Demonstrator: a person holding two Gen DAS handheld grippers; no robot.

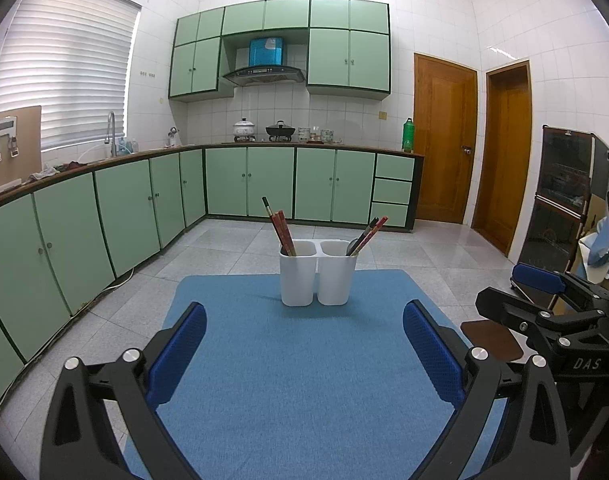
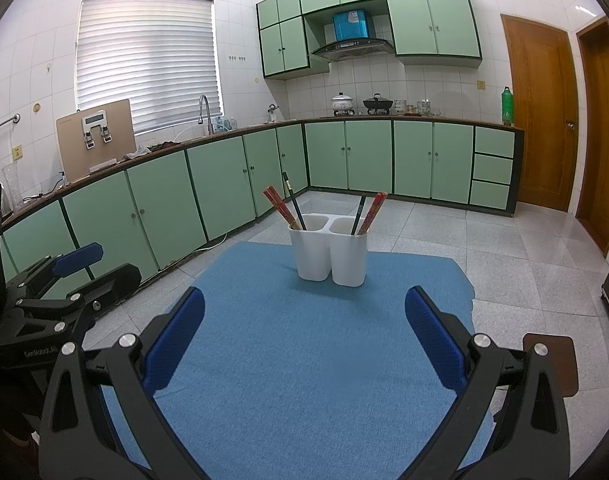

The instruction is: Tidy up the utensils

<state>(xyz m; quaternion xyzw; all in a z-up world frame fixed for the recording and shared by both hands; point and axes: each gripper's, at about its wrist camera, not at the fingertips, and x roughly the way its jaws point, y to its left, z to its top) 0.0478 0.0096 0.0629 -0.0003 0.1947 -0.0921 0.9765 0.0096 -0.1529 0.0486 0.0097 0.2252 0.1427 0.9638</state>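
A blue mat (image 1: pixel 304 360) carries a white two-compartment holder (image 1: pixel 316 276).

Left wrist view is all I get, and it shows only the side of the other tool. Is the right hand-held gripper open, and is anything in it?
Observer: The right hand-held gripper is open. Its blue pads are wide apart, with only the blue mat showing between them.
Operator: My frame cuts off at the brown board on the counter. Does anything stand past it?
Observer: Yes, a clear glass vase stands upright on the counter to the left of the board, apart from it.
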